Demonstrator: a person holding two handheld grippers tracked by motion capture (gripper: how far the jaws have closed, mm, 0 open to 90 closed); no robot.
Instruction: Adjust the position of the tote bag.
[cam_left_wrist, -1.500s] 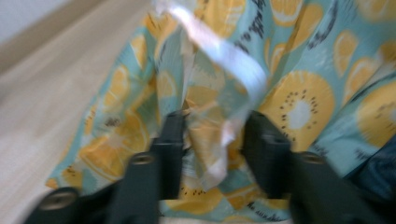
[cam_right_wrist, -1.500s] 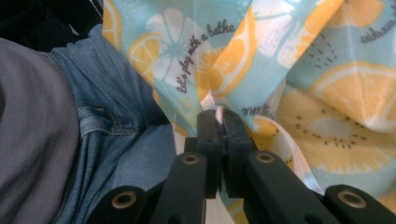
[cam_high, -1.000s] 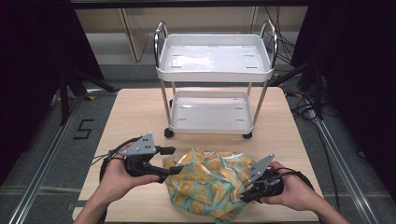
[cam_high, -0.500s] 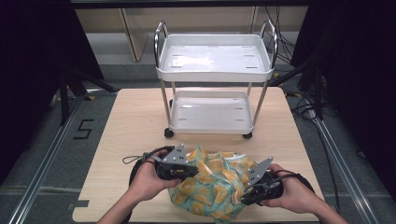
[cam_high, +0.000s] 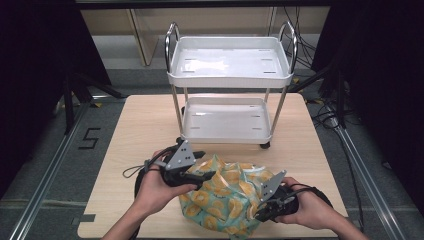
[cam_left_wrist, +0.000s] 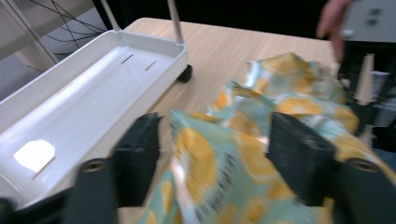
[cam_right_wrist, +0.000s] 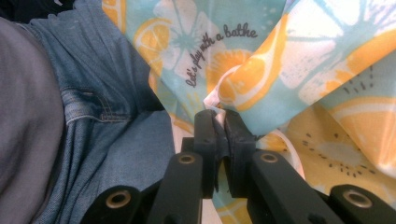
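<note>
A crumpled cloth (cam_high: 227, 195), teal with orange slices printed on it, lies at the table's near edge. My left gripper (cam_high: 207, 165) is at the cloth's upper left. Its jaws have just been opening and stand wide apart in the left gripper view, where a fold of the cloth (cam_left_wrist: 205, 158) lies loose between the left gripper (cam_left_wrist: 217, 135) jaws. My right gripper (cam_high: 258, 216) is at the cloth's right side. In the right gripper view the right gripper (cam_right_wrist: 219, 119) is shut on a pinched fold of the cloth (cam_right_wrist: 327, 60).
A white two-shelf cart (cam_high: 230, 80) on castors stands at the middle and back of the wooden table (cam_high: 140, 130), its lower shelf (cam_left_wrist: 93, 70) close beside the left gripper. Bare wood lies left and right of the cart. Blue jeans (cam_right_wrist: 116, 116) are below the table edge.
My left gripper moved right from the cloth's left edge onto the cloth, shut there, then opened again. The cloth's upper left fold now stands higher. The right hand stayed put.
</note>
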